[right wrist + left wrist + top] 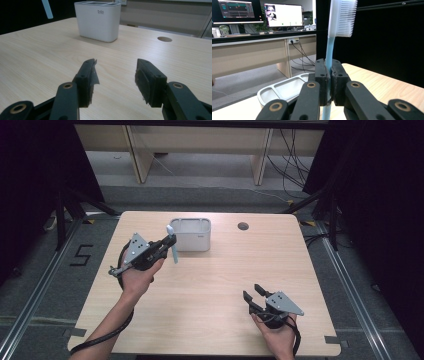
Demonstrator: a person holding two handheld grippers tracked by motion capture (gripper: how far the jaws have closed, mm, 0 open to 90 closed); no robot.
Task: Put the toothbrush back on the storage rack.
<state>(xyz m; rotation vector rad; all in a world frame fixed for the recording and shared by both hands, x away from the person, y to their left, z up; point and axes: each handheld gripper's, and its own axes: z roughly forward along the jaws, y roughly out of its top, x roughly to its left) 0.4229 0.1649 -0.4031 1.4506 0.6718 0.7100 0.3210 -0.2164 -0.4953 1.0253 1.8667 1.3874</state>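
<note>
A light blue toothbrush [329,52] with a white bristle head stands upright between the pads of my left gripper [329,80], which is shut on its handle. From above, that gripper [169,243] holds the toothbrush [173,248] just left of a white compartmented holder [191,234] at the table's far middle. The holder's open top [284,88] lies below and beyond the jaws. My right gripper [254,293] rests low near the front right of the table, open with nothing between its jaws [116,77]. The holder [98,21] stands well ahead of it.
A round cable hole [243,226] sits in the tabletop right of the holder. The wooden table [210,290] is bare between the two hands. Desks, monitors and cables stand beyond the far edge.
</note>
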